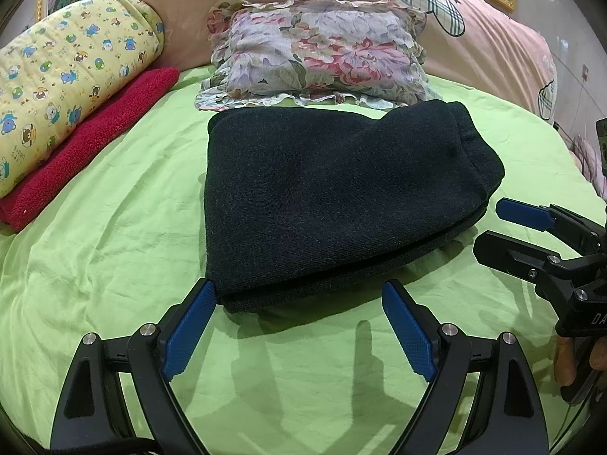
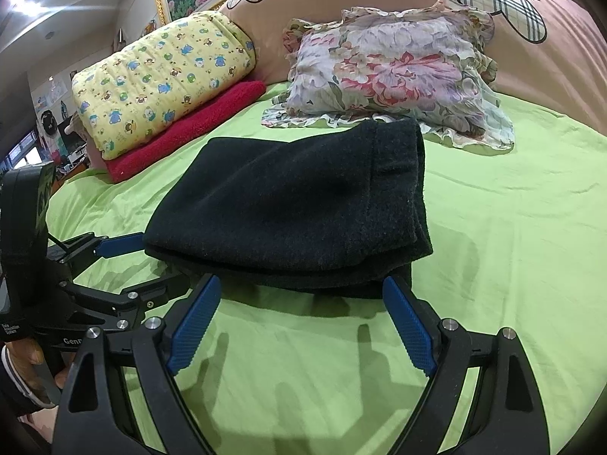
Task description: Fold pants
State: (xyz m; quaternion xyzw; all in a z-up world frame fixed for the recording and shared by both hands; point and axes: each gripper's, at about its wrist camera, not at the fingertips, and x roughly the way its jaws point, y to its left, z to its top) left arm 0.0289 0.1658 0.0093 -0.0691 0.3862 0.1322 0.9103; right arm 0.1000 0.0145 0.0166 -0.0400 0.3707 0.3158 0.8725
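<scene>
Dark pants [image 1: 334,197] lie folded into a thick rectangular stack on the green bedsheet [image 1: 114,250]; the right wrist view shows the same pants [image 2: 296,208] with the layered edges toward the camera. My left gripper [image 1: 299,295] is open just short of the stack's near edge, its left pad touching the near left corner, nothing between the fingers. My right gripper [image 2: 303,292] is open at the near edge too, its right pad by the near right corner. In the left wrist view the right gripper [image 1: 493,223] shows at the far right, beside the pants.
A floral pillow [image 1: 318,53] lies right behind the pants. A yellow printed quilt [image 1: 72,76] rests on a red towel [image 1: 91,144] at the left. A pink duvet [image 1: 493,45] runs along the back. A hand [image 1: 569,356] holds the right gripper.
</scene>
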